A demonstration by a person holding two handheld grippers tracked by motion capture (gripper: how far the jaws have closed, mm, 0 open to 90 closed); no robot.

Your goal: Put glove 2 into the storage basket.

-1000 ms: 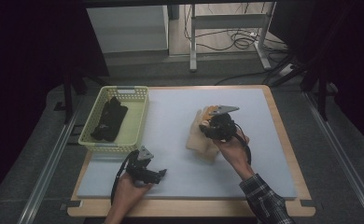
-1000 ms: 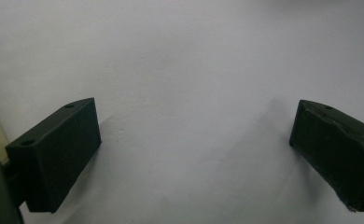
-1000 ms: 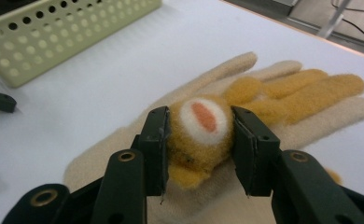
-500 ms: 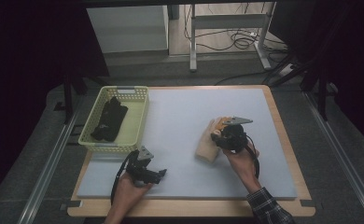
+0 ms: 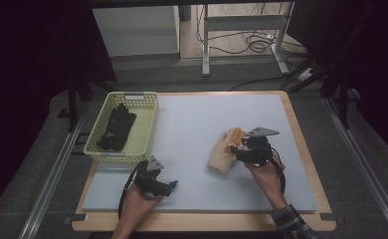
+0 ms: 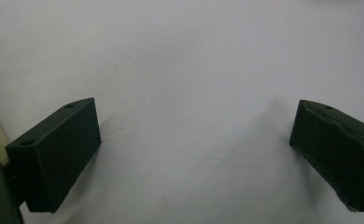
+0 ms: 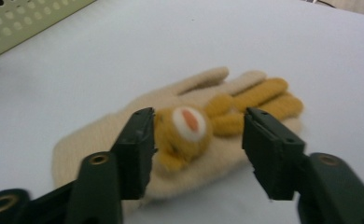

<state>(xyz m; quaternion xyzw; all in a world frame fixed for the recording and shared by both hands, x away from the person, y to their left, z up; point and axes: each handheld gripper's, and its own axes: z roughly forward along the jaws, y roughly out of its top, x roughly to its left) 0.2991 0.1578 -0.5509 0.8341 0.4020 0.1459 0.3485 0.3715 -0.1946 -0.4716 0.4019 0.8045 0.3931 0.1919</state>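
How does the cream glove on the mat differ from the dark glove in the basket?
The cream glove is pale with a yellow plush figure on it; the dark glove is plain black. The cream glove lies flat on the white mat, between the right gripper's open jaws, while the dark glove sits inside the yellow-green basket, away from both grippers. Both look like soft fabric gloves.

The cream knitted glove (image 7: pixel 171 135), with a small orange plush animal figure (image 7: pixel 189 128) on its back and orange-yellow finger parts, lies flat on the pale desk (image 5: pixel 202 129) at about four o'clock from its middle, fingertips pointing toward one o'clock, cuff nearest me.
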